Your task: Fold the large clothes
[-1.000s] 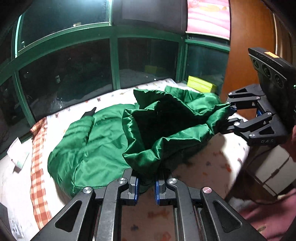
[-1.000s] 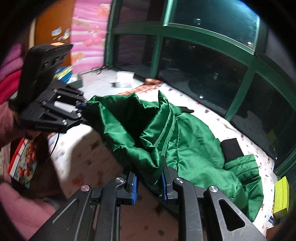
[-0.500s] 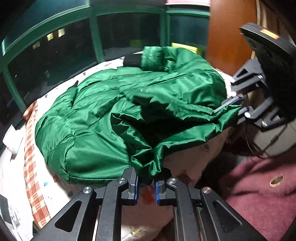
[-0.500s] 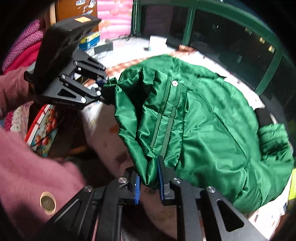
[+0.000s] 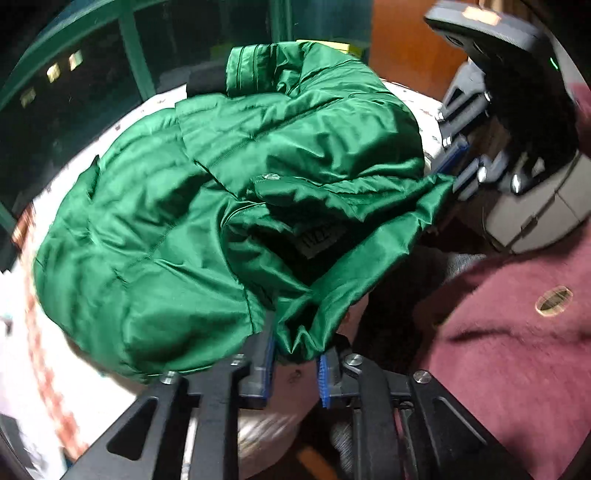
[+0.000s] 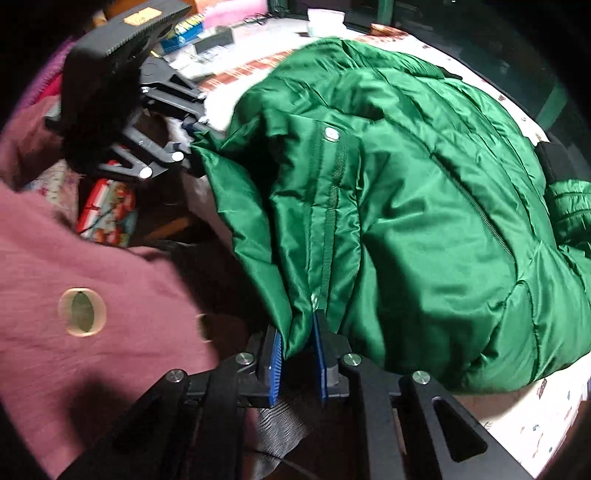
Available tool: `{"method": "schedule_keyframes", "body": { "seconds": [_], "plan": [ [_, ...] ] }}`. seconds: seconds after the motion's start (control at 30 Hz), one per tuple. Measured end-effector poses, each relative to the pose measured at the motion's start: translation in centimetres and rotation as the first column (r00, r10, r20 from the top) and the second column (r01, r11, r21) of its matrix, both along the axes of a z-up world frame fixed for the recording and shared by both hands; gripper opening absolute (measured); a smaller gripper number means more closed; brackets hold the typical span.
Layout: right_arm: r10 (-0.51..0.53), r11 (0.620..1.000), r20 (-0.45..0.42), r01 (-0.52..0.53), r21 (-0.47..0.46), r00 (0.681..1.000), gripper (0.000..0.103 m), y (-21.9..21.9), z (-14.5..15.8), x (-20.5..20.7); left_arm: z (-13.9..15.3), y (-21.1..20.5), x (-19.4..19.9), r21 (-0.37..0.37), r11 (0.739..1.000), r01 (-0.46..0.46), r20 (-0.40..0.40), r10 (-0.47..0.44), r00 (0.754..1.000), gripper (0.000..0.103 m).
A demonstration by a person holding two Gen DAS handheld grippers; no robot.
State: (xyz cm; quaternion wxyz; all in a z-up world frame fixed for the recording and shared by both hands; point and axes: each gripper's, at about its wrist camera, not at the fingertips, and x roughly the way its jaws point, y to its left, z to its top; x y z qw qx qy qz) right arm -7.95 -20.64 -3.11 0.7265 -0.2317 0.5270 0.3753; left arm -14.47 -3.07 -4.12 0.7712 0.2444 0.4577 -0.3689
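Observation:
A large shiny green padded jacket (image 5: 192,192) lies bunched on the bed, also in the right wrist view (image 6: 424,192). My left gripper (image 5: 295,363) holds a fold of its near edge between the blue pads, jaws slightly apart around the cloth. My right gripper (image 6: 298,363) is shut on the jacket's front edge by the zipper strip. Each gripper shows in the other's view, the right one (image 5: 458,170) and the left one (image 6: 188,142), both gripping the same hem at the bed's near edge.
The bed has a white patterned sheet (image 6: 535,417) and an orange checked cloth (image 5: 40,369). Dark green-framed windows (image 5: 129,74) stand behind it. The person's maroon sweater (image 5: 517,332) is close on the near side. Boxes and clutter (image 6: 192,33) lie beyond the bed.
Both grippers have pulled the jacket's edge back toward the person and lower. The jacket has flattened over the bed and now fills the views. The person's sweater has come into sight.

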Motion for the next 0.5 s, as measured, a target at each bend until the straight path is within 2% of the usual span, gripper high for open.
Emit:
{"method": "schedule_keyframes", "body": {
  "seconds": [0.07,0.13,0.2,0.33,0.5],
  "plan": [
    [0.001,1.000,-0.026,-0.001,0.024,1.000,0.020,-0.9,2.0,0.4,1.3,0.9,0.0,0.006,1.000,0.008,0.011,-0.008,1.000,0.035],
    [-0.017,0.999,-0.020,0.018,0.041,1.000,0.022,-1.8,3.3,1.1,2.5,1.8,0.2,0.014,1.000,-0.004,0.015,0.004,1.000,0.061],
    [-0.060,0.996,-0.014,0.061,0.065,0.998,0.026,-3.1,4.7,2.7,4.1,2.8,1.4,0.007,0.999,-0.034,0.038,0.034,0.999,0.069],
    [-0.198,0.974,0.022,0.194,0.119,0.980,0.046,-5.8,6.8,7.5,6.8,4.9,5.7,-0.070,0.988,-0.137,0.026,0.139,0.990,0.069],
    [-0.402,0.906,0.044,0.391,0.164,0.914,0.049,-9.0,7.6,15.8,8.7,6.6,13.7,-0.162,0.941,-0.296,-0.025,0.296,0.955,0.069]
  ]
}}
